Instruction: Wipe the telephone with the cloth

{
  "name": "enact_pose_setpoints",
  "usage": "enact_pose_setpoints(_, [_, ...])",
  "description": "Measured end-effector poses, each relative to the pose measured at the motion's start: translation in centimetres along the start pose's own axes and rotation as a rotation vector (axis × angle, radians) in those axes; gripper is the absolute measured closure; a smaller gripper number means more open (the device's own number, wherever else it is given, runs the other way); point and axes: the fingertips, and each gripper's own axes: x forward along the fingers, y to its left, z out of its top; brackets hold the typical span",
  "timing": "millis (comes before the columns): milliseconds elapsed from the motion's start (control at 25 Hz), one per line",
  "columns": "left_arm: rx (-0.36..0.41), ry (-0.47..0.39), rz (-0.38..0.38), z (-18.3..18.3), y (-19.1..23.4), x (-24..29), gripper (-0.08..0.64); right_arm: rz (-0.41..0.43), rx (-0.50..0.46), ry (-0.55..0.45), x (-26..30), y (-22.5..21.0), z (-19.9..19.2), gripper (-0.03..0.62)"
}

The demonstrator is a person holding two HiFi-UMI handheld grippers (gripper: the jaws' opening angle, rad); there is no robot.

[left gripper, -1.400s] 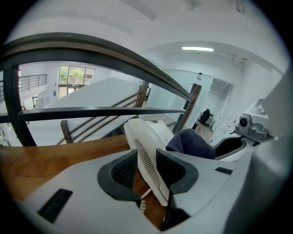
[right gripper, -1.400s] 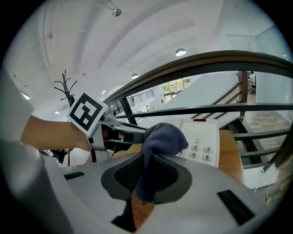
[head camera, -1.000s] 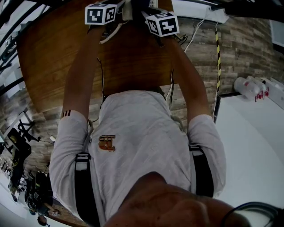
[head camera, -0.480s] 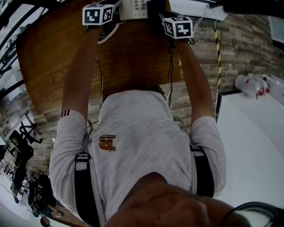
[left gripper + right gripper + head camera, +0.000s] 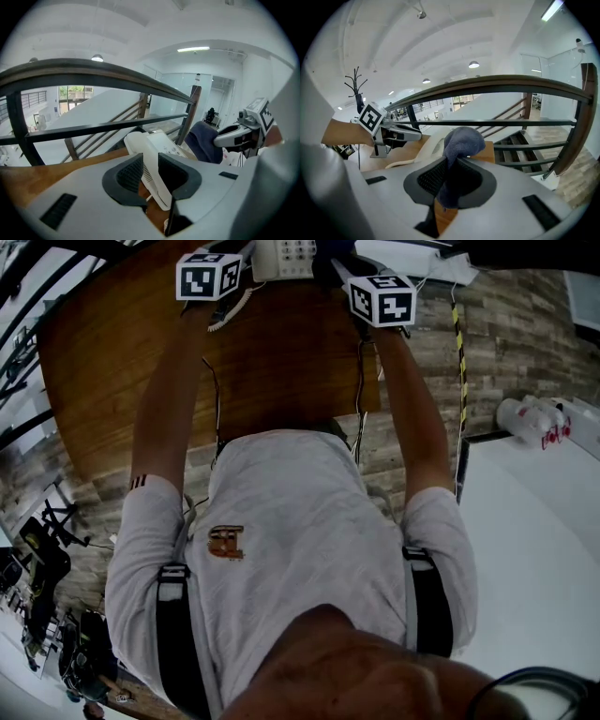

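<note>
We held both grippers out over the far edge of the wooden table [image 5: 272,371], where the white telephone [image 5: 158,140] stood close to a dark railing [image 5: 93,77]. From the head view the telephone lay between the two marker cubes, the left gripper [image 5: 150,165] at its left side and the right gripper [image 5: 450,171] at its right.

The left gripper's jaws were closing, with the telephone's near, vented edge running in between them. The gap around that edge was so thin in the left gripper view that we could not be sure the pads were pressing on it yet.

The right gripper's jaws were clenched on the dark blue cloth [image 5: 461,140]. The cloth bunched into a rounded head above the pads, and a tail of it hung below them. That head sat just in front of the telephone's pale body, and it seemed to lie against it.

A pale cord [image 5: 228,313] lay on the table near the telephone's left side, just beside the left gripper.
</note>
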Motion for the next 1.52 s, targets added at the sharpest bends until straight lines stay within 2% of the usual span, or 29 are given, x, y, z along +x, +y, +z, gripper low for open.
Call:
enact_pose_setpoints(360, [0.039,-0.218,-0.068,5.2,-4.1,-6.4,0.518,0.098,-0.029,-0.232,-3.3,5.6,6.4,0.52])
enact_pose_setpoints(600, [0.058,-0.382,-0.128,7.7,-7.4,-10.6,0.532,0.147,-0.054,-0.365,-6.3,8.8,9.4,0.52])
enact_pose_setpoints(840, [0.106,-0.503,-0.13,9.2,-9.3,-14.6,0.537,0.203,-0.088,-0.479,-9.7,11.9,11.1,0.52])
enact_pose_setpoints(1160, [0.139,-0.612,-0.119,10.4,-11.0,-18.7,0.538,0.241,-0.113,-0.585,-13.2,14.3,12.3,0.52])
enact_pose_setpoints(1520, [0.183,-0.657,-0.114,10.3,-12.1,-21.6,0.54,0.266,-0.142,-0.627,-14.7,16.5,12.1,0.52])
